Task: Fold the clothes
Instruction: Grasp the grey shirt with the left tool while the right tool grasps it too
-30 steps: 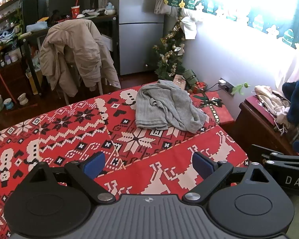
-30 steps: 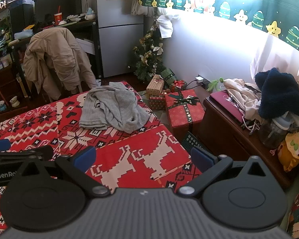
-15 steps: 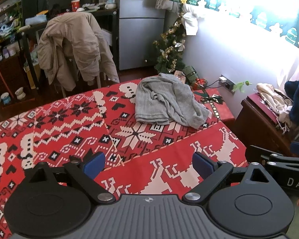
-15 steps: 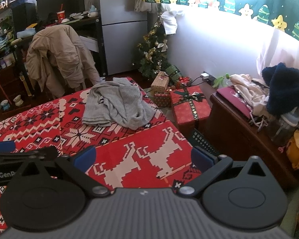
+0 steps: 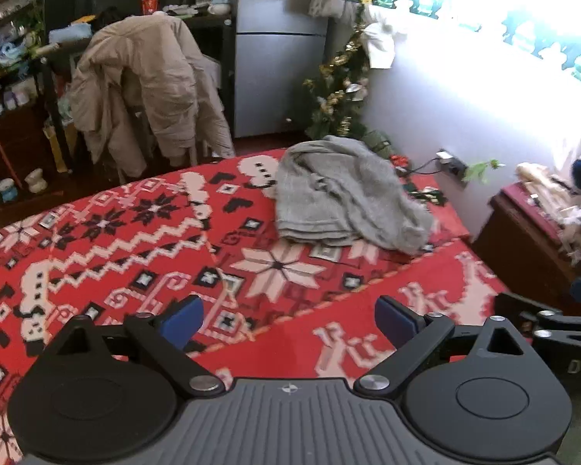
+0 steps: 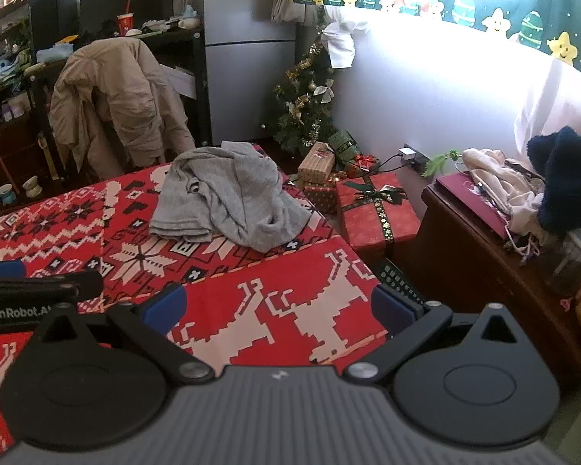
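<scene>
A crumpled grey garment lies at the far right corner of a bed covered by a red patterned blanket. The same grey garment shows in the right wrist view, on the red blanket. My left gripper hangs open above the near part of the blanket, well short of the garment, nothing between its blue pads. My right gripper is open too, over the blanket's near right corner. Each gripper's side shows at the edge of the other's view.
A chair draped with a beige coat stands beyond the bed, by a grey fridge. A small Christmas tree and wrapped gift boxes sit right of the bed. A wooden cabinet holds piled clothes.
Both grippers have moved forward a little toward the grey garment, which looms slightly larger. Both stay open and hold nothing.
</scene>
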Tool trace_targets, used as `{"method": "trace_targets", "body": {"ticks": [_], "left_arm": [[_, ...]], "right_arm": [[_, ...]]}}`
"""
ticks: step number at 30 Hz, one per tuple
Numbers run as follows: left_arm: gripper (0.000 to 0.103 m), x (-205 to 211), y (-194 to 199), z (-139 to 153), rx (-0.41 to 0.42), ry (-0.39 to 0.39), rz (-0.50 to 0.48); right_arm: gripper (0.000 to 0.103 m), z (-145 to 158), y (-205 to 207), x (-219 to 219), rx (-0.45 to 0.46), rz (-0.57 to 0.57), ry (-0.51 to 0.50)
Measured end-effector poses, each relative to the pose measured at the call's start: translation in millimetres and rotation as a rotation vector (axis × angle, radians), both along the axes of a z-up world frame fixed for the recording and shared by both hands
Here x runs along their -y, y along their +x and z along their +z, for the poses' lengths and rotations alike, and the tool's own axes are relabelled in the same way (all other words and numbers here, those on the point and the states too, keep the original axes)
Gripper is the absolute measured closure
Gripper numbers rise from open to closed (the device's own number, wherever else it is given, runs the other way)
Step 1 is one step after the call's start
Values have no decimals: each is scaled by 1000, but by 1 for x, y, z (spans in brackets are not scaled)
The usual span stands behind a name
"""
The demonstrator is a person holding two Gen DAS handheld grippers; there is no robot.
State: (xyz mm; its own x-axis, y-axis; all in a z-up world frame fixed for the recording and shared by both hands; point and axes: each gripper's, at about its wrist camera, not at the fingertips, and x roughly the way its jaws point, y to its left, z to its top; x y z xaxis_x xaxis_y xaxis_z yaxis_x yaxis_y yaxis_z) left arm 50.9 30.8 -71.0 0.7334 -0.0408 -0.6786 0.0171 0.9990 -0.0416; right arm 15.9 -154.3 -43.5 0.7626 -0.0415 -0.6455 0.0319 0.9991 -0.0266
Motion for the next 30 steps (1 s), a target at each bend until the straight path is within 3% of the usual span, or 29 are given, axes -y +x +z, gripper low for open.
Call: {"method": "trace_targets", "body": {"ticks": [3,6,9,11,16,21,24,28,30], "left_arm": [[7,-1,7,-9,49,16,-9],[7,-1,14,-17,108,22,-38],[8,-1,28,-26,116,7,-119],[8,0,38,-32,108,32,-107],[8,2,59,-43,115,85,-146],[8,5,80,-49,161,147,-230],[8,3,98,-54,142,132,-275],[8,-3,120,-57,131,17,-292],[9,-4,133,-60,103,-25,-288]], "right_arm": [[1,-13,9,-4,30,2,-51],[1,-30,22,-12,-10,54,-89],[1,-44,34,-20,-33,114,-128],[1,-50,40,-23,-5,119,-149],[1,-60,66,-26,-7,172,-123],[1,-69,92,-27,28,151,-124],[1,-78,106,-28,35,159,-157],[1,-83,119,-14,86,140,-60],[1,-85,127,-11,104,144,-60]]}}
